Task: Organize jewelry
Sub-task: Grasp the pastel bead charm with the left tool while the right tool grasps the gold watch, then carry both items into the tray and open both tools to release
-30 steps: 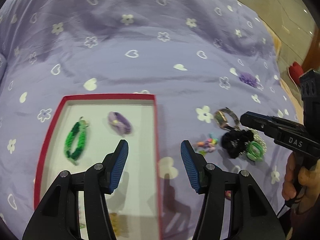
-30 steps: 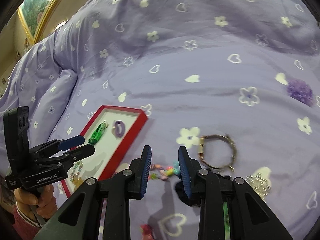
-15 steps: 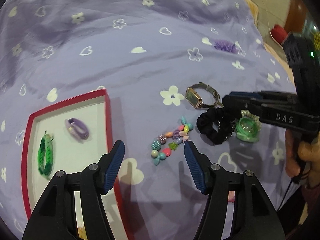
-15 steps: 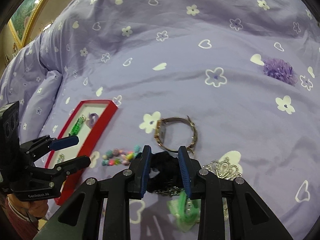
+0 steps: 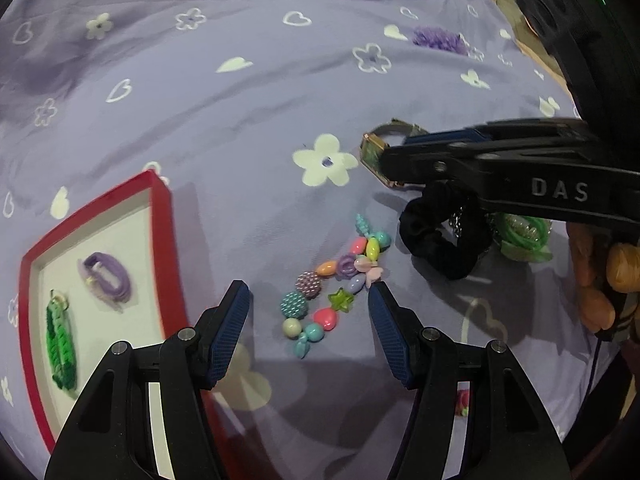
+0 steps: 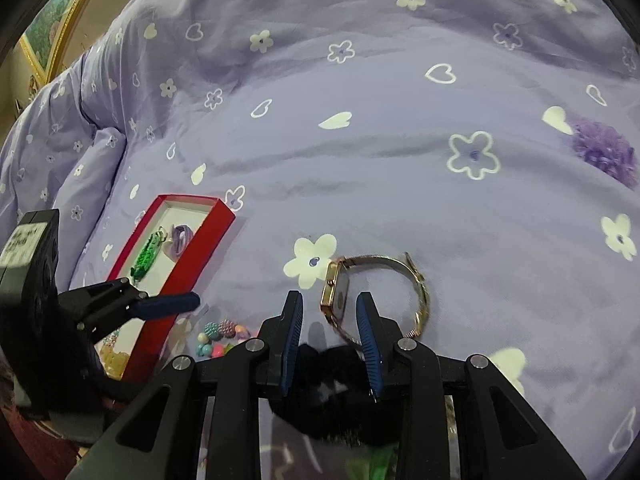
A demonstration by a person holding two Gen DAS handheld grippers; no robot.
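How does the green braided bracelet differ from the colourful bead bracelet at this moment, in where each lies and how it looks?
The green braided bracelet lies inside the red-rimmed tray; the colourful bead bracelet lies outside it on the purple bedspread. The green one is a single-colour woven band, the bead one a string of mixed shapes and colours. The open left gripper frames the bead bracelet without touching it, and none is near the green one. Neither is held.
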